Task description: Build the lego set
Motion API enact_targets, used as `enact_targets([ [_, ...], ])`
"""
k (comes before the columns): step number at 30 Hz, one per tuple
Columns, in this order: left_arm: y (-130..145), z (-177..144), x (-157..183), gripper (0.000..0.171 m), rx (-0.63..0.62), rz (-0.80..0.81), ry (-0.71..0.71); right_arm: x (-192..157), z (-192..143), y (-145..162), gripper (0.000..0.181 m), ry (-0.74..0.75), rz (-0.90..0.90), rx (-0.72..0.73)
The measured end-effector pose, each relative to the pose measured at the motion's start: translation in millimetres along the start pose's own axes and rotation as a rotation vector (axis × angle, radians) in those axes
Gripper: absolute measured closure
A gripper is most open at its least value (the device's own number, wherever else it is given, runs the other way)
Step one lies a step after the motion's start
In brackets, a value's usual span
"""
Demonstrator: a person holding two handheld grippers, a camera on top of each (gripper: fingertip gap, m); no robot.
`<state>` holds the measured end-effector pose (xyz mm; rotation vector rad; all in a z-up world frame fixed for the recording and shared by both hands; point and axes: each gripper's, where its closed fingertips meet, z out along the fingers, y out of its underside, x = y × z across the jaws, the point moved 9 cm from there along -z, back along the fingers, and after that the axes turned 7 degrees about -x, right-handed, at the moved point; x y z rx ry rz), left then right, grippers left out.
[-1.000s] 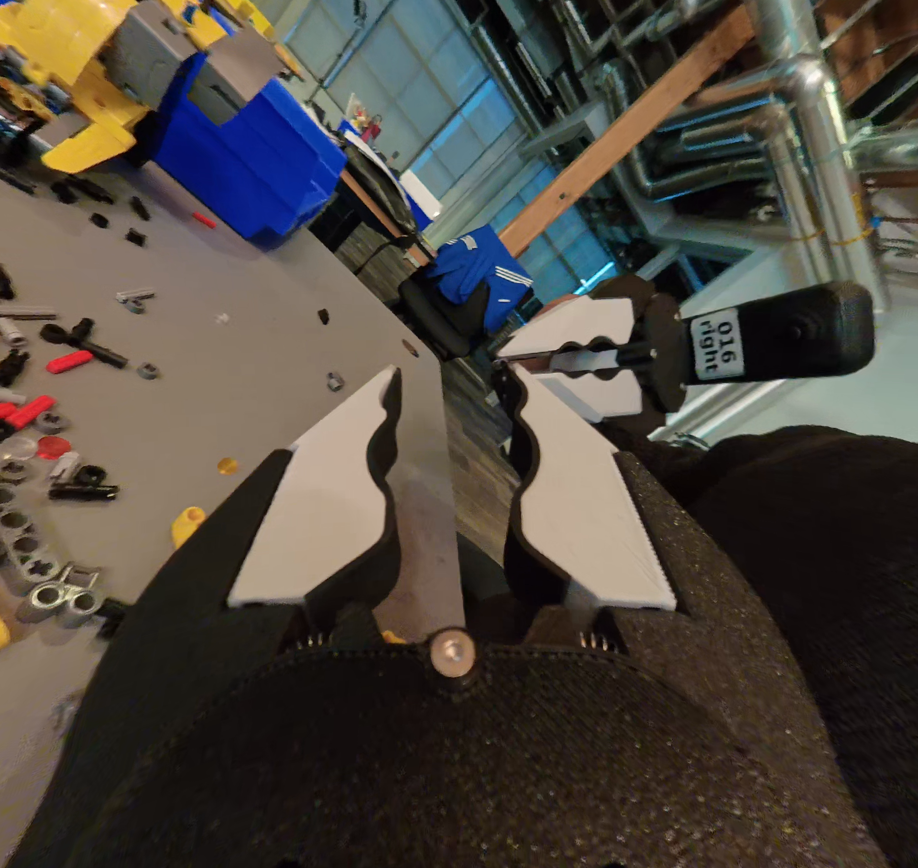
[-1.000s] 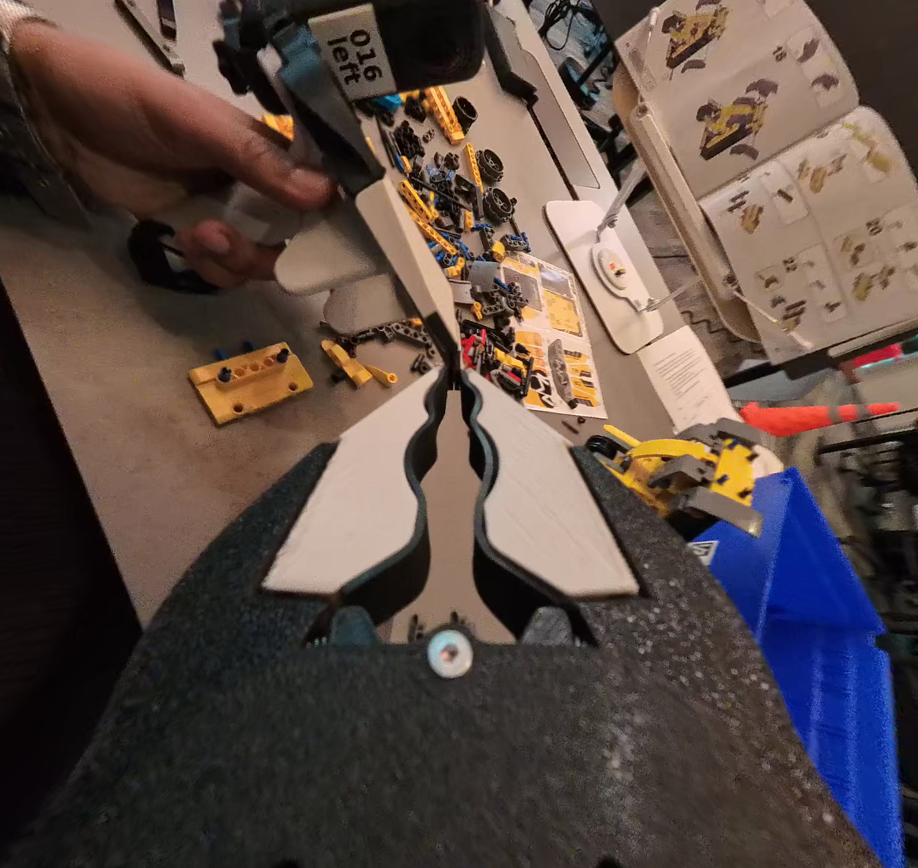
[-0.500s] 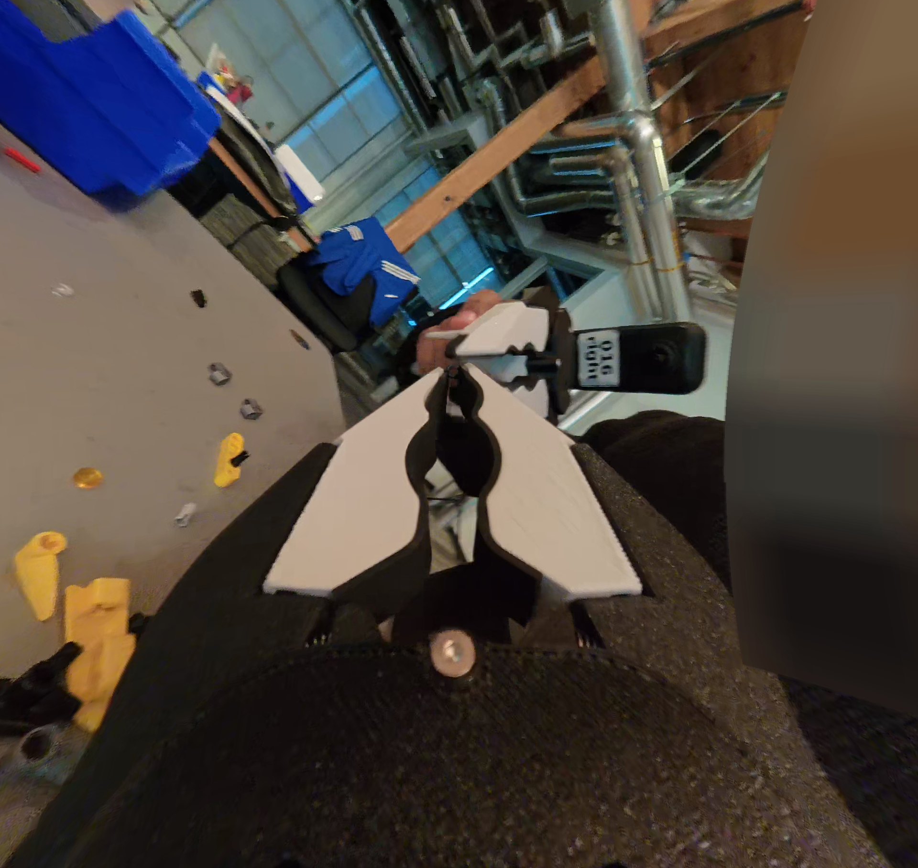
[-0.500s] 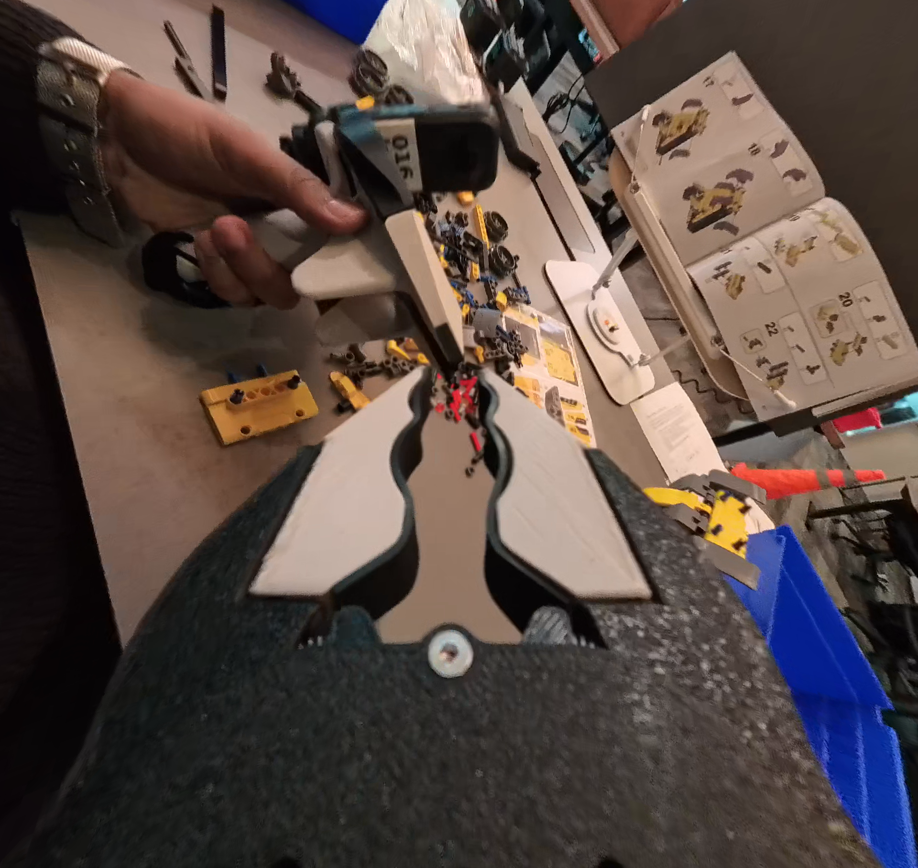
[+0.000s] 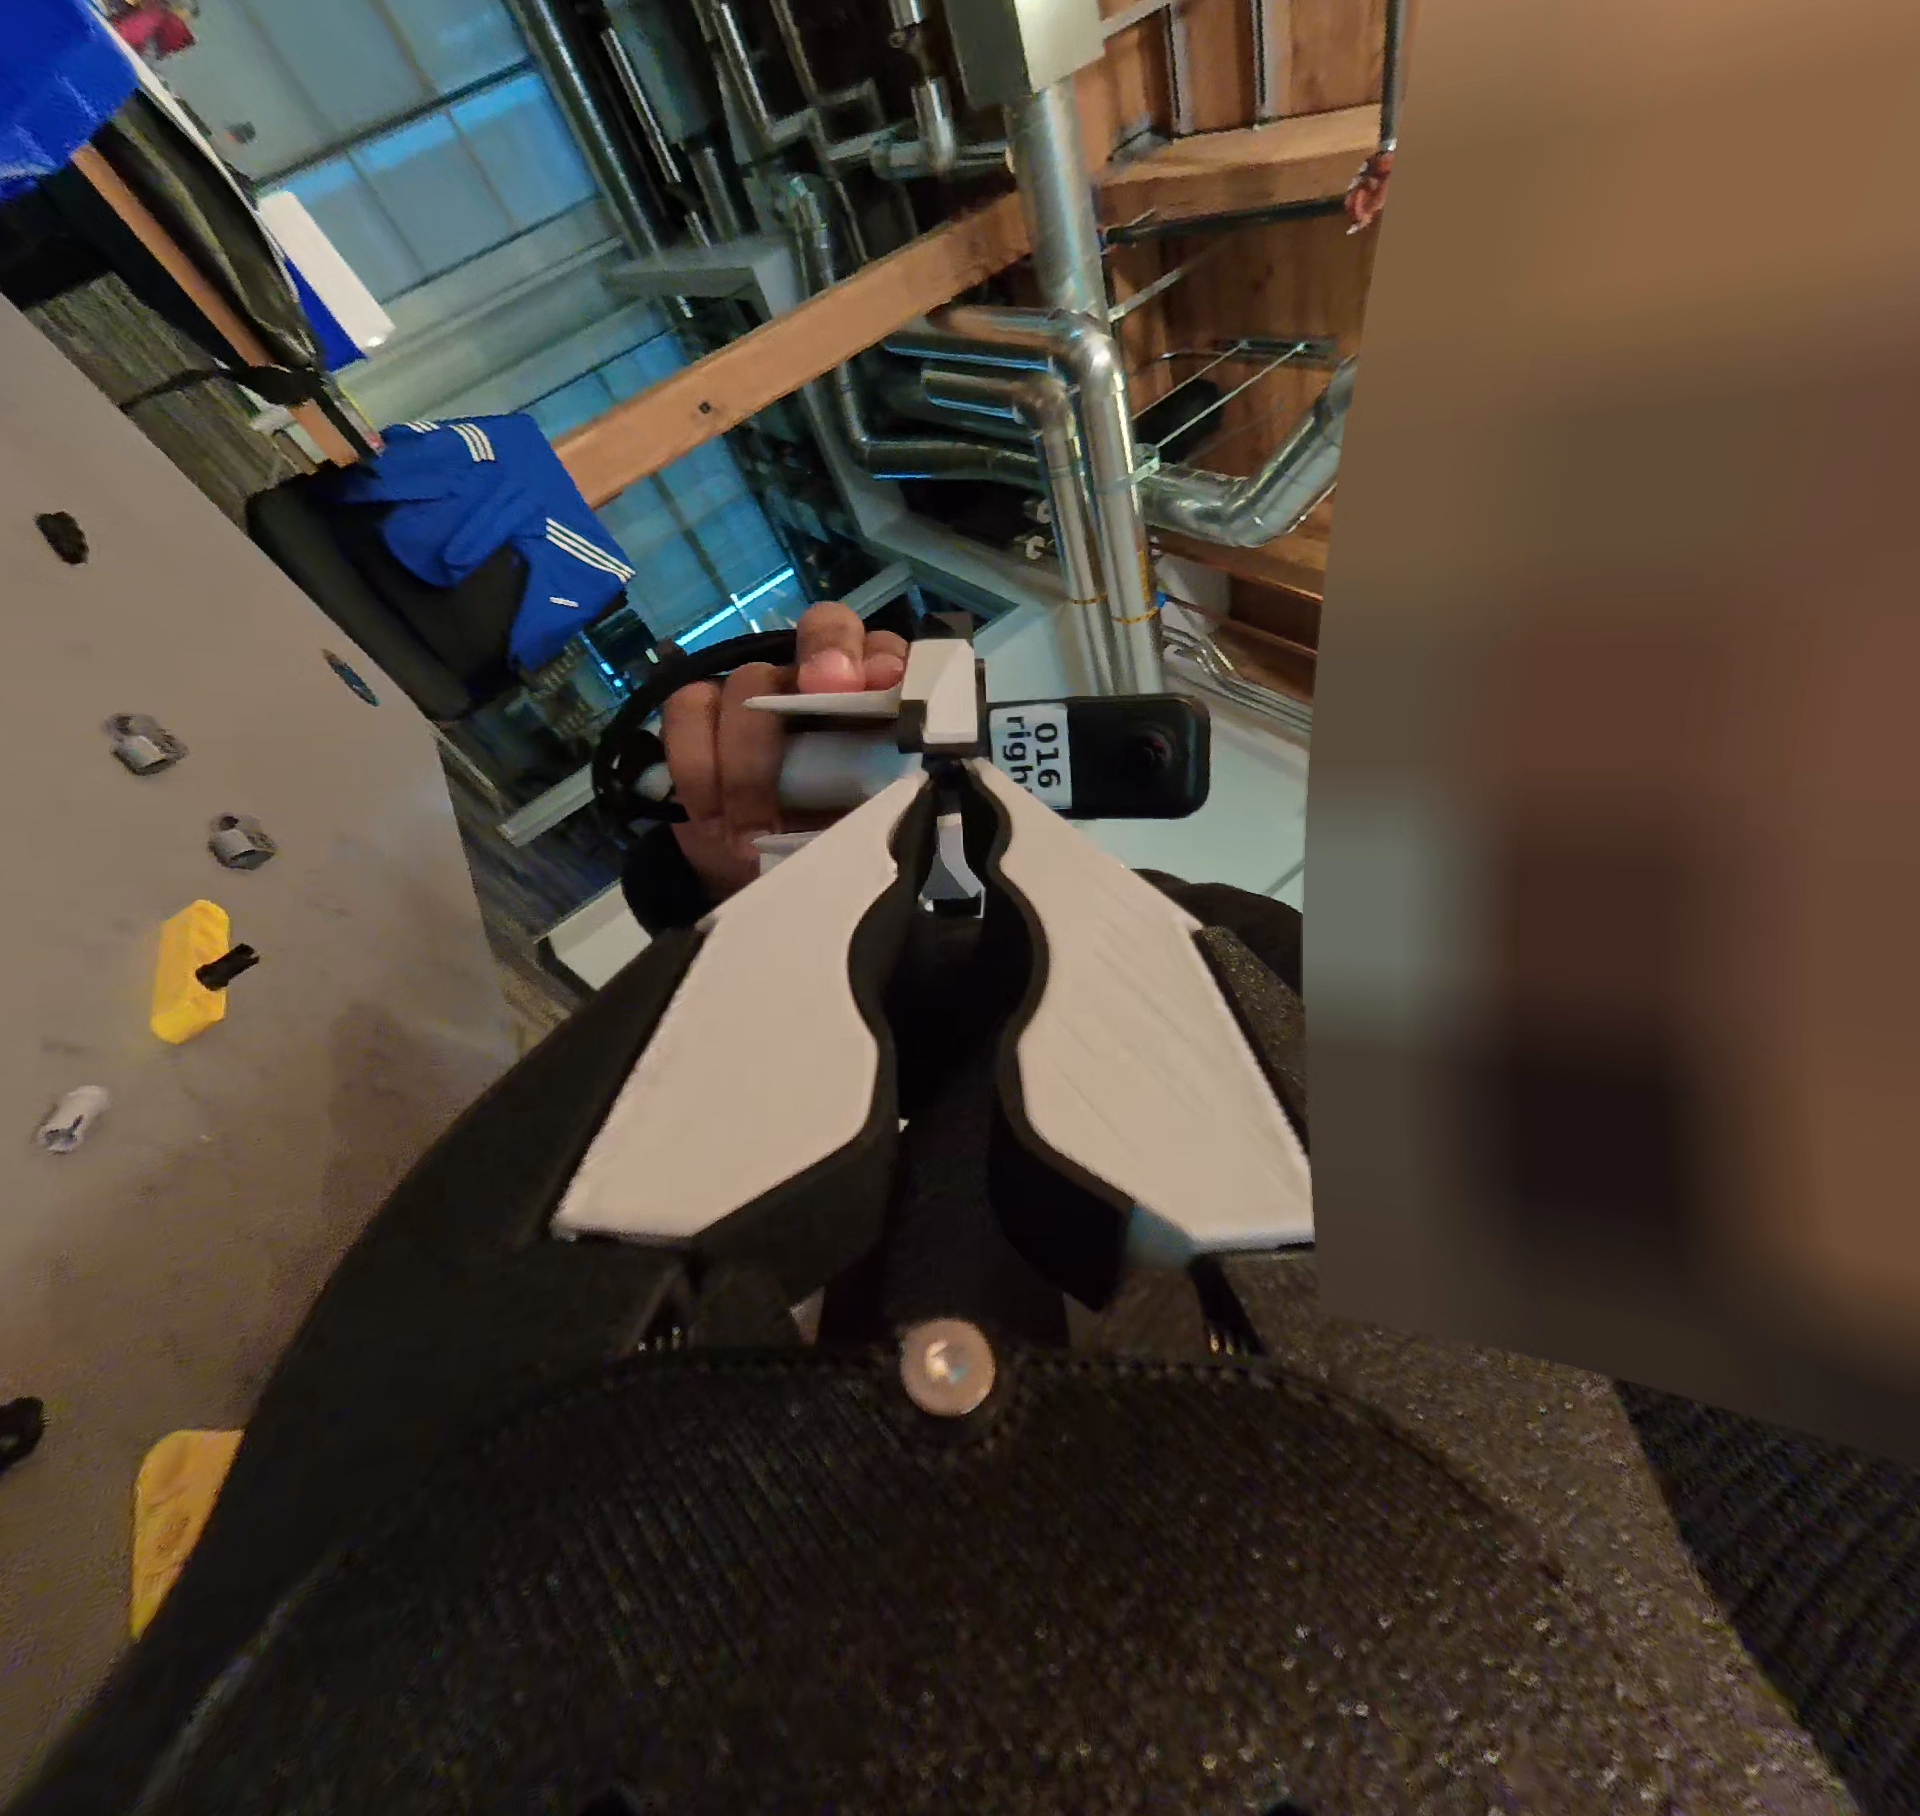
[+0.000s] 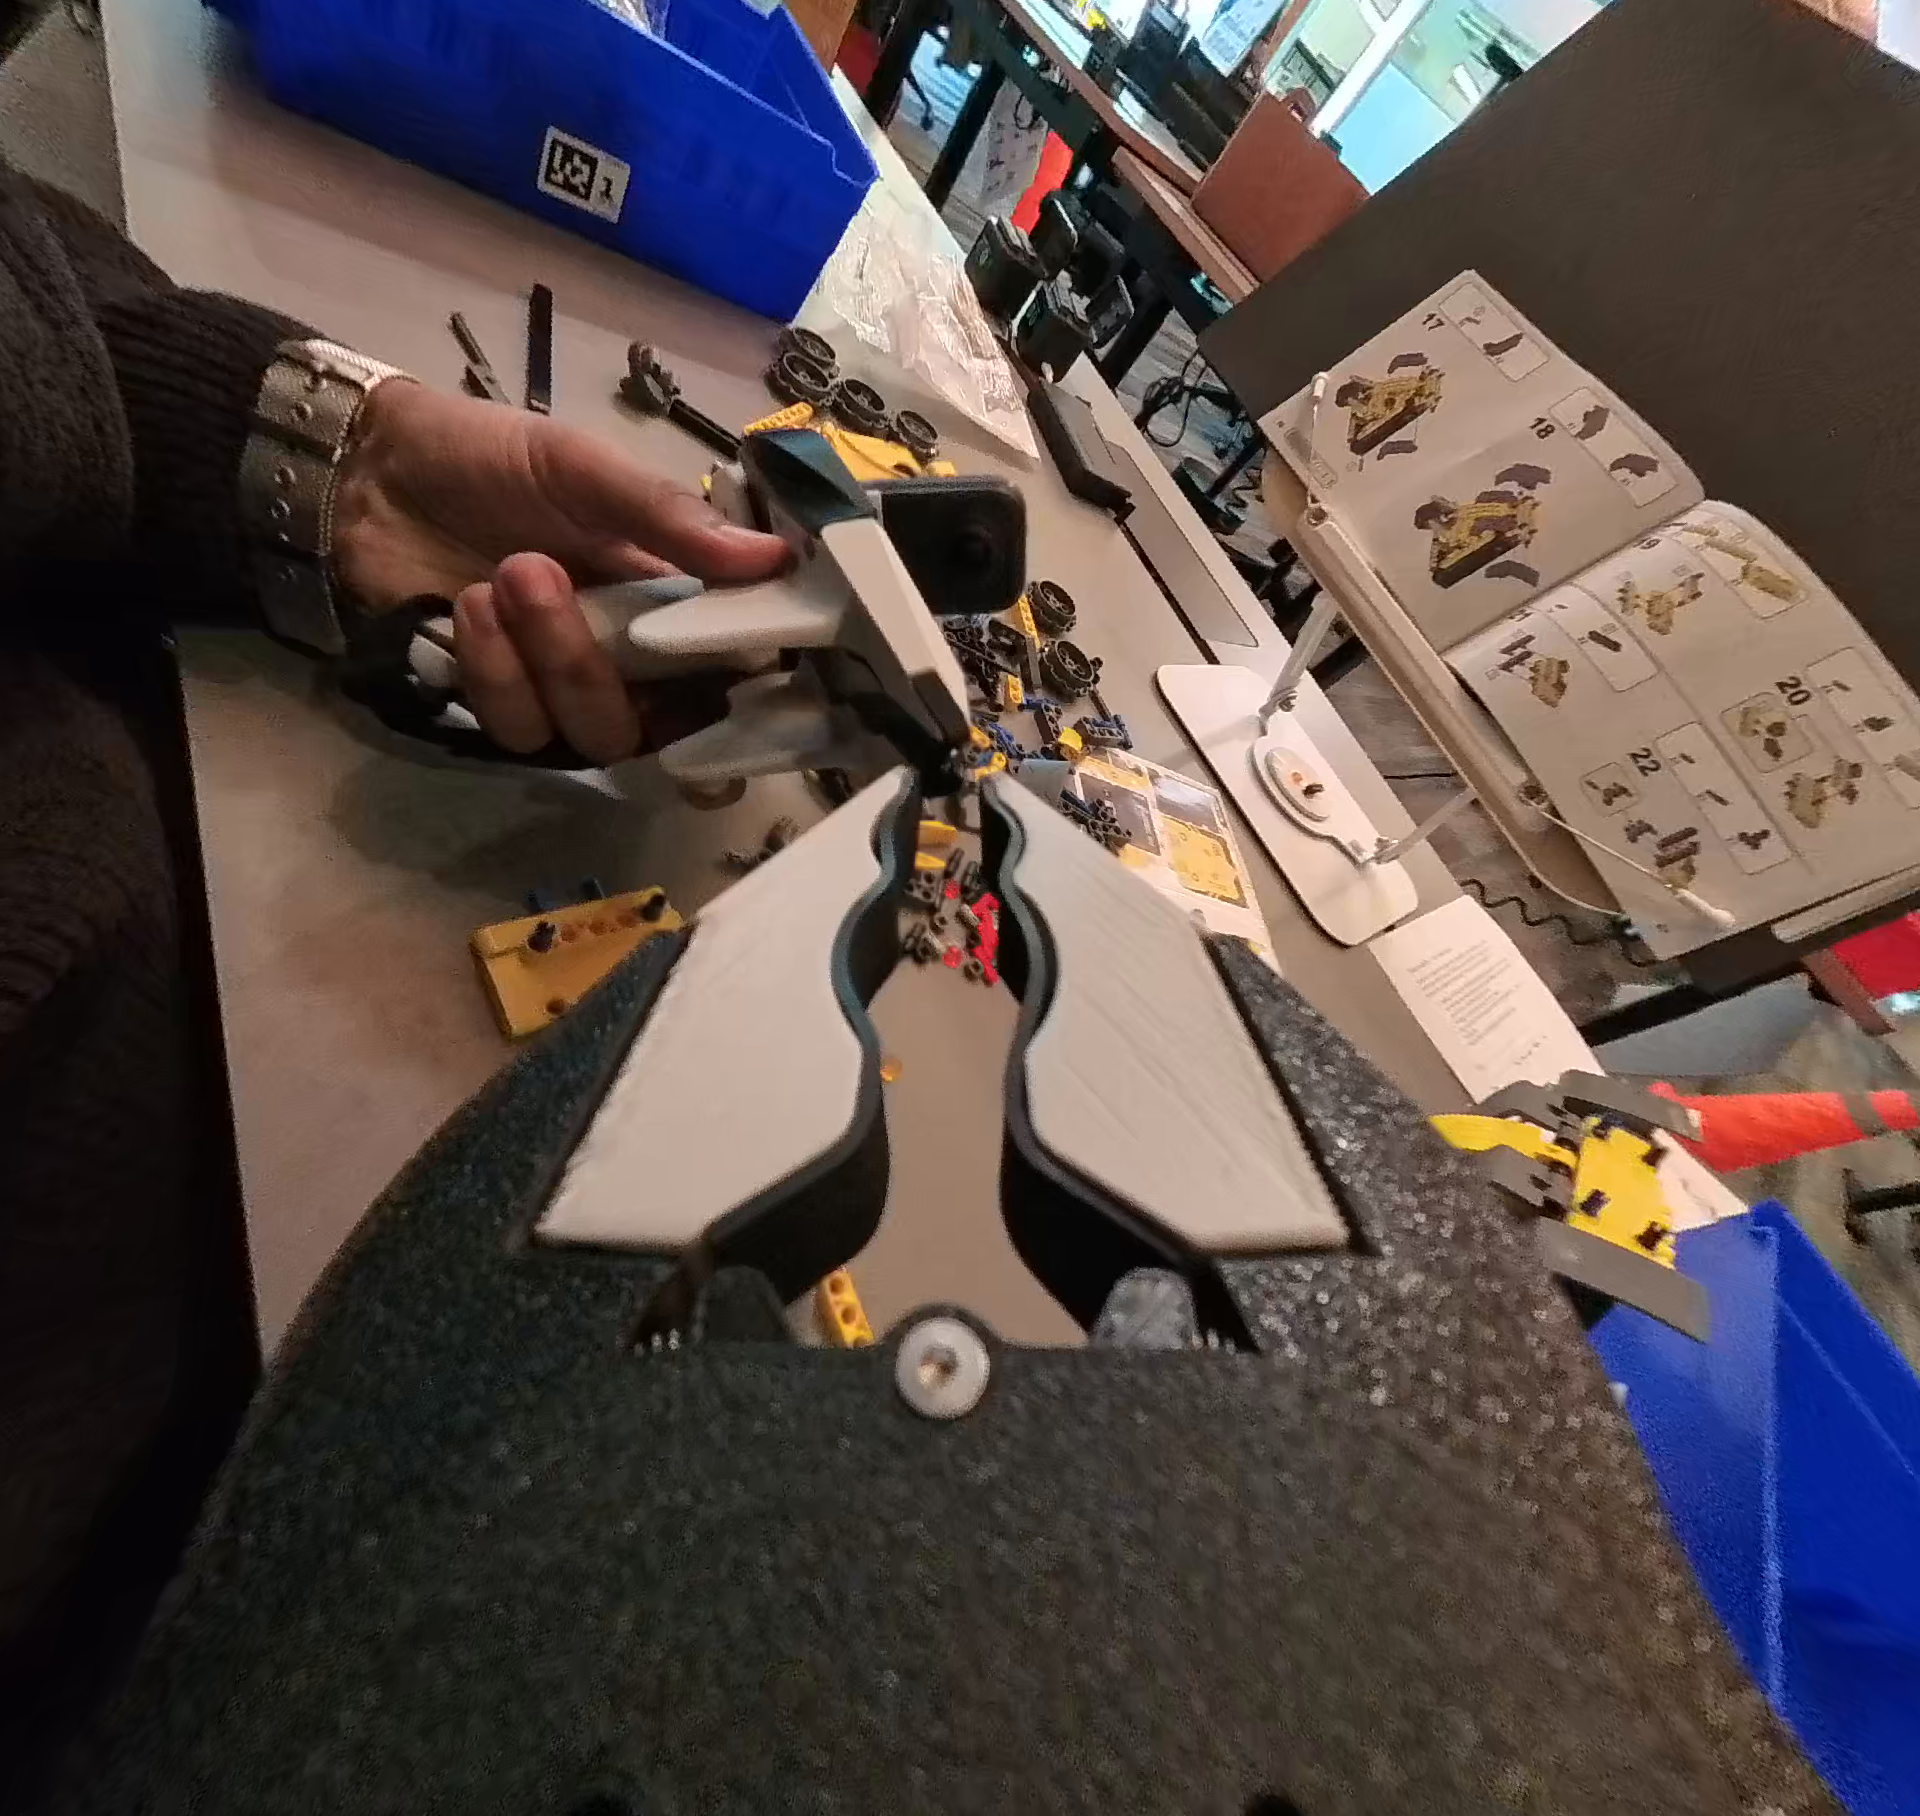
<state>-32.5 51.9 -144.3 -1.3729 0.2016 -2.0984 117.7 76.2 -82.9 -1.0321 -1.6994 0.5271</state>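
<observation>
My left gripper is up off the grey table with its tips almost together, nothing visibly between them. It points at my right gripper, held by a hand just beyond. In the right wrist view my right gripper has a narrow gap between its tips and is empty. The left gripper's fingertips meet it tip to tip above a pile of small black, red and yellow parts. A small dark bit at the meeting point is too small to make out.
A yellow plate with black pins lies at the left. A blue bin stands at the back and another at the right with a yellow model. An open instruction booklet stands on a holder. A yellow piece lies on the table. My two grippers' fingertips are within a few centimetres of each other. The yellow piece is about 15 cm from both grippers' fingertips.
My left gripper shut and swung away from the table toward the right gripper. My right gripper opened slightly, then narrowed. The two tips have come together.
</observation>
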Motion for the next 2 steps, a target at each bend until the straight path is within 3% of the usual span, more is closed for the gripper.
enact_targets([
  [2, 0.2, -0.1, -0.2, 0.170, -0.002, -0.009, 0.010, 0.5, -0.2, -0.1, 0.171, -0.014, 0.037, 0.026],
])
